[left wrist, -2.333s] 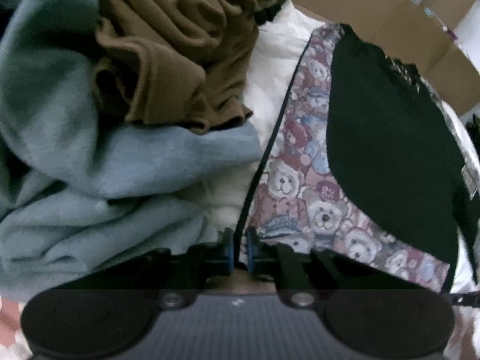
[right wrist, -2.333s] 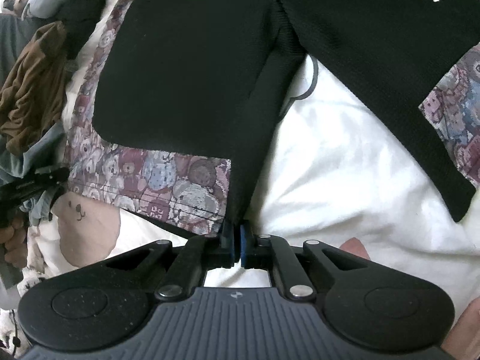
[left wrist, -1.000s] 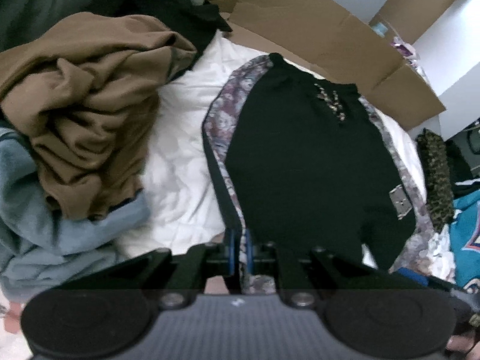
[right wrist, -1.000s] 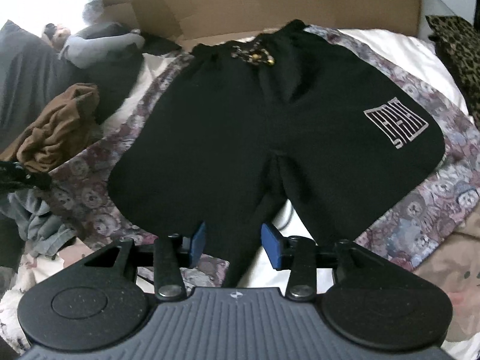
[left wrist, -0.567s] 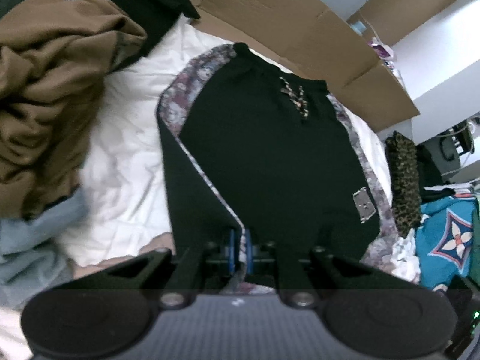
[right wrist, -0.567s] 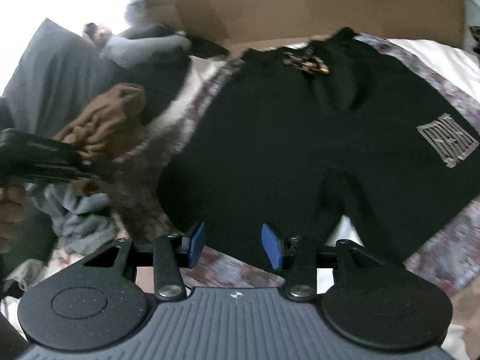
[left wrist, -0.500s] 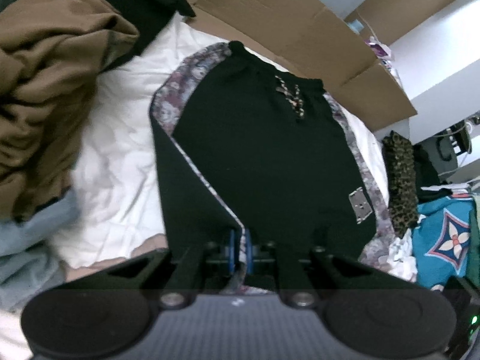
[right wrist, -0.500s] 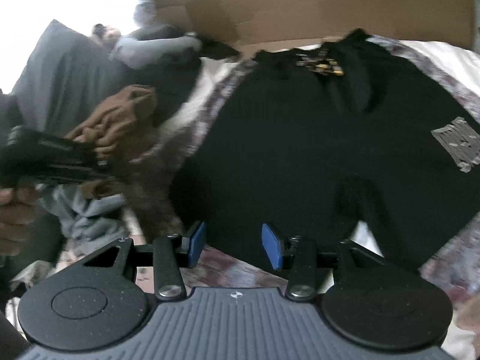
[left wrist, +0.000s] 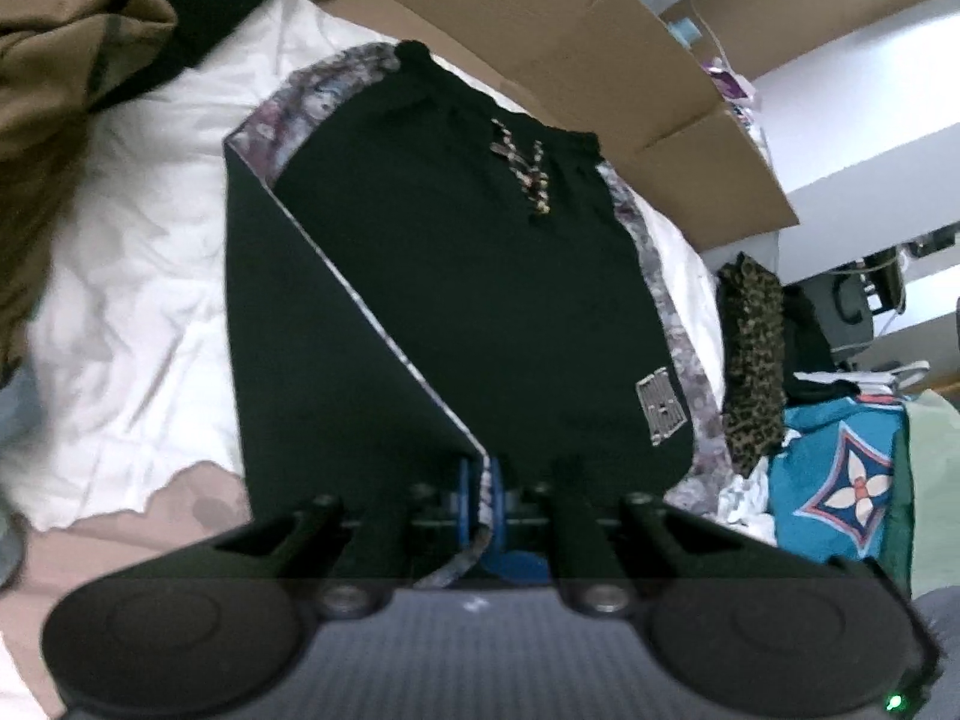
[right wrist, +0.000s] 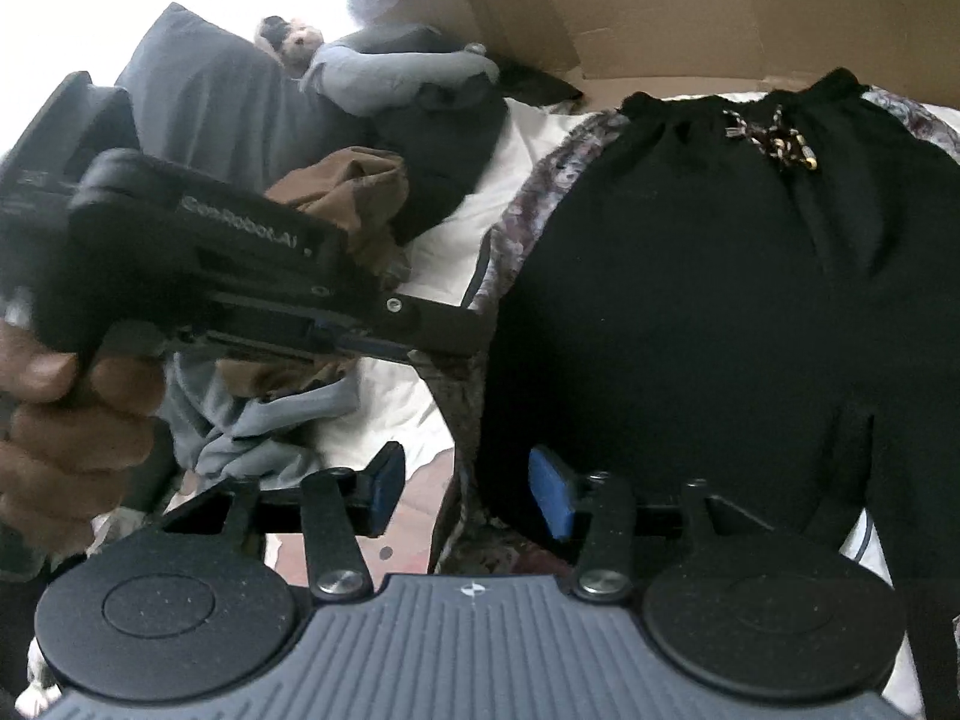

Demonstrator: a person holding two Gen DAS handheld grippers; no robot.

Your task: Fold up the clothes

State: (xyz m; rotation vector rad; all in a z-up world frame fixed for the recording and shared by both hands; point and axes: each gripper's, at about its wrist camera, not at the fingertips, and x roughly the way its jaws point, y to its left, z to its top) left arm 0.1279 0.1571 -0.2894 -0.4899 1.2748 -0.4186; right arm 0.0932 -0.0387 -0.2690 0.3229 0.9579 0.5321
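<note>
Black shorts (left wrist: 480, 252) with bear-print side panels (left wrist: 312, 96) and a drawstring (left wrist: 522, 174) lie on a white sheet (left wrist: 138, 240). My left gripper (left wrist: 477, 480) is shut on the hem corner of one side panel. It holds the corner lifted over the shorts, so a black flap (left wrist: 312, 360) shows its underside. In the right wrist view a hand (right wrist: 66, 420) holds the left gripper (right wrist: 444, 330), which pinches the printed edge. My right gripper (right wrist: 468, 489) is open just below it, and the lifted edge hangs between its blue pads (right wrist: 552, 492) without being gripped. The shorts (right wrist: 690, 300) fill the right side.
A brown garment (left wrist: 54, 60) and a blue-grey one (right wrist: 264, 420) are piled to the left. Flattened cardboard (left wrist: 570, 42) lines the far edge. A grey pillow (right wrist: 228, 114) lies at the far left. A leopard-print item (left wrist: 753, 348) and teal patterned cloth (left wrist: 840, 480) lie right of the shorts.
My left gripper has carried the side panel's corner up and rightward over the shorts. My right gripper let go of the shorts, opened, and swung left toward the left gripper.
</note>
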